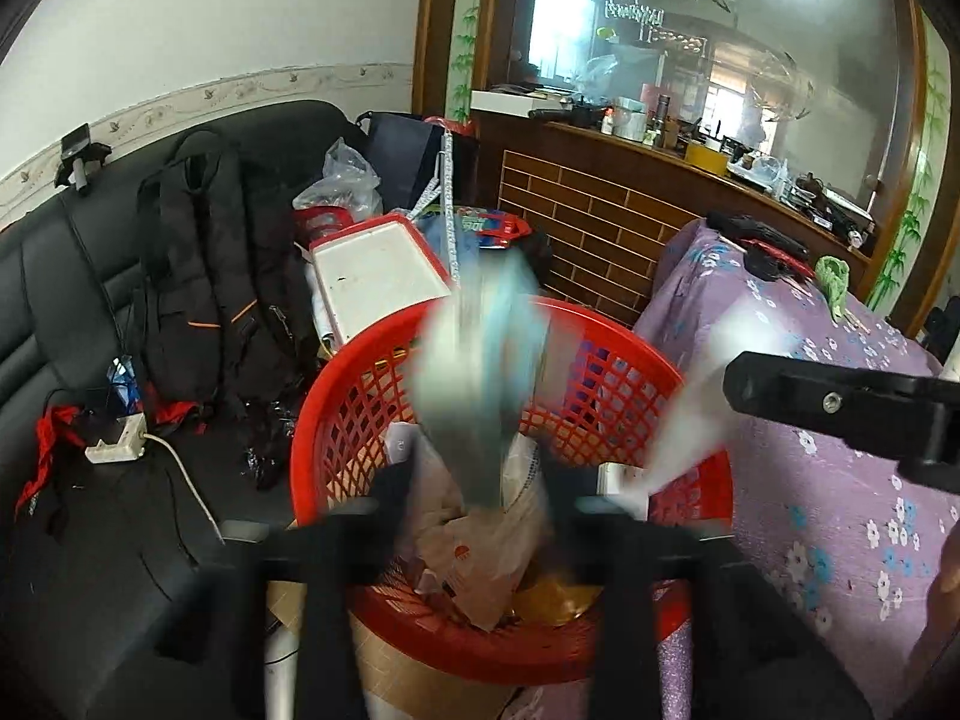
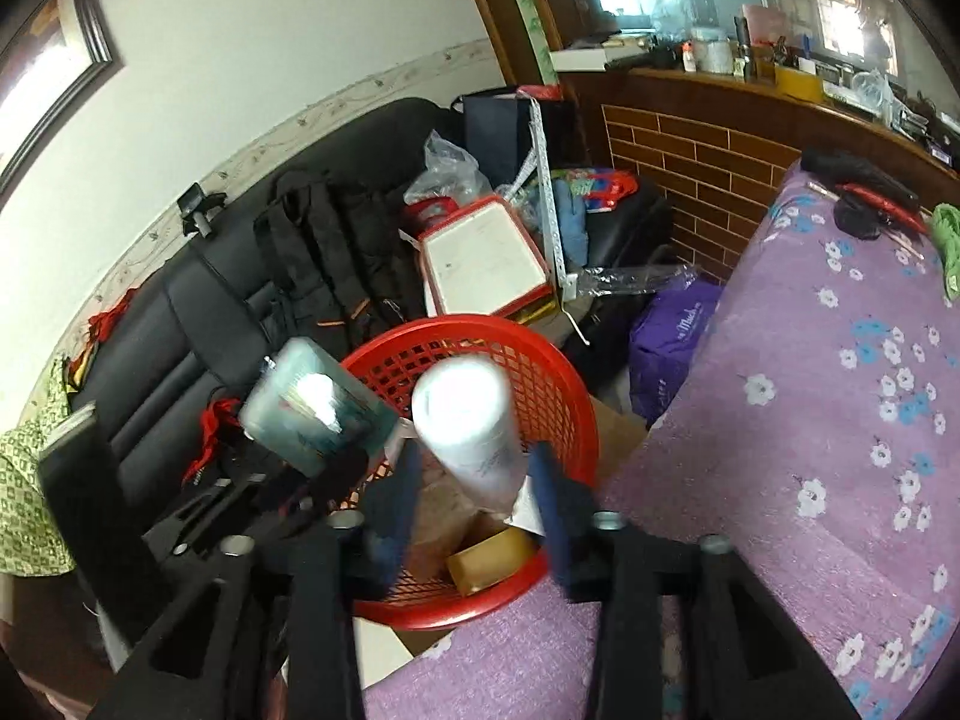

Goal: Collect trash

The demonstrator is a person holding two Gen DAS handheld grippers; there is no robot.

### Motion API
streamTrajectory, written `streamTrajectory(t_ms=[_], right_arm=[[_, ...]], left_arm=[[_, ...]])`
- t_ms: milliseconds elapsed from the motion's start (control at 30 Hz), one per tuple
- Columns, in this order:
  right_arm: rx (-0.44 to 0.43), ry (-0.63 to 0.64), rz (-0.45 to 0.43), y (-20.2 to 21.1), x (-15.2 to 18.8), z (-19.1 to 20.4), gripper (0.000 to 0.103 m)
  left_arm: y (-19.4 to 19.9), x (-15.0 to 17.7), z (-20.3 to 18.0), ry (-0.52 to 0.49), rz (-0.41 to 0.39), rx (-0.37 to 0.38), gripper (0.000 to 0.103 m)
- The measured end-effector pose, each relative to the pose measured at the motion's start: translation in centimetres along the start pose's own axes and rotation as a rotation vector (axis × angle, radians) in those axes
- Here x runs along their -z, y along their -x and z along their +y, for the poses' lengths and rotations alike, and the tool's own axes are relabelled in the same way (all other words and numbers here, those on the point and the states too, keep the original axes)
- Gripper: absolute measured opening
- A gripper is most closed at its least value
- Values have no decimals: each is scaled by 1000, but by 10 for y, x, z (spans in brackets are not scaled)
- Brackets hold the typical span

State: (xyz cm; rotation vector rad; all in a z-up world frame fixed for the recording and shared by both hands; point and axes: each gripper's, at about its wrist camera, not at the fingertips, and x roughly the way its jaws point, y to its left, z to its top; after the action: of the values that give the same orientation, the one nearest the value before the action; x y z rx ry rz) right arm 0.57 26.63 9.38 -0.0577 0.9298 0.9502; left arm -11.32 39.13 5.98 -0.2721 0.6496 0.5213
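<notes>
While both tools are held above the red plastic lattice basket (image 1: 336, 384), the left gripper (image 1: 474, 468) is seen with its fingers spread apart, and a blurred pale blue-grey flat packet (image 1: 480, 372) is caught upright between them, over the basket's middle. No pad is seen pressing on it, so it is not gripped. Just to the right, the right gripper (image 2: 474, 456) is shown with its fingers parted too. A white plastic cylinder (image 2: 465, 414) stands between them above the basket's right half, and a sliver of space is visible at each side of it. Down in the basket, crumpled brown paper and cardboard scraps (image 1: 468, 546) are already piled. On the right, the basket is bordered by a purple flowered cloth (image 2: 780, 420); on the left, a black leather sofa (image 1: 60, 300) is seen, with a black backpack (image 1: 198, 276) leaned against its backrest.
</notes>
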Motion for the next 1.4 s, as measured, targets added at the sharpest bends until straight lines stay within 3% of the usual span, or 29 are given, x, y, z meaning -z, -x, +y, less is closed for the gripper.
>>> streamTrajectory(t_ms=[67,167,233,300,333,500,733,900,1033,1400], right_arm=[[-22,-11,-20,12,5,-6,48],[11,-16,-56,33,15,-14,55],[42,-20,-77,48,24,-18,71],[87,-13,-107,69,38,-24,75],[117,1,-115,79,47,-25,78],[239,46,-161,121,86,-31,89],[424,142,-275,178,147,-23,100],[499,146,-279,195,180,-24,101],[512,105,-272,206,194,-30,101],[559,72,-258,212,204,-33,101]], left_arm=[[10,3,-2,-10,-47,-17,71],[24,7,-8,-19,-65,-30,72],[35,10,-12,-11,-78,-17,78],[51,17,-18,-19,-110,-49,96],[63,25,-25,-34,-138,-76,99],[94,52,-57,-142,-179,-146,101],[119,94,-79,-188,-137,-143,102],[135,111,-93,-196,-133,-140,103],[151,120,-107,-227,-179,-157,103],[154,127,-105,-208,-183,-159,103]])
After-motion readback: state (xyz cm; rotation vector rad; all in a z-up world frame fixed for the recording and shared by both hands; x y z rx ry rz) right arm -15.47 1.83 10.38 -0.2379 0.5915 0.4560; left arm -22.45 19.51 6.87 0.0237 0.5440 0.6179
